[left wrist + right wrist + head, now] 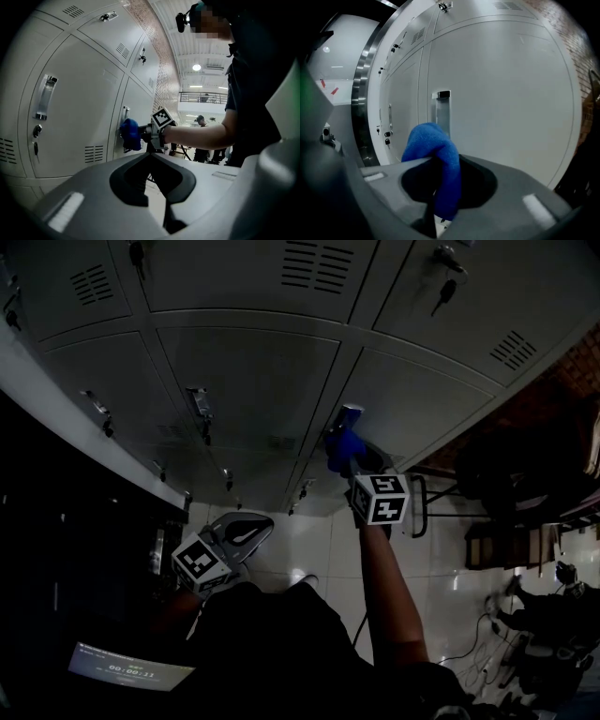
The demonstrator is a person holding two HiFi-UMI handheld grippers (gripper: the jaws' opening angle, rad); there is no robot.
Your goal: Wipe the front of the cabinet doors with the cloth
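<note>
A blue cloth (343, 448) is bunched in my right gripper (345, 439), which is shut on it and holds it against a grey cabinet door (253, 381) near a door seam. In the right gripper view the blue cloth (436, 154) droops over the jaws of the right gripper (440, 165), in front of a recessed door handle (443, 110). My left gripper (242, 526) hangs low and away from the doors, jaws together, nothing in them. The left gripper view shows the left gripper (157, 161), with the cloth (130, 134) touching the door (84, 108).
Keys hang in the locks (441, 292) of the upper doors. Dark chairs and tables (506, 484) stand to the right, with cables (469, 643) on the tiled floor. A lit screen (131, 673) glows at lower left. People (202, 136) stand far off.
</note>
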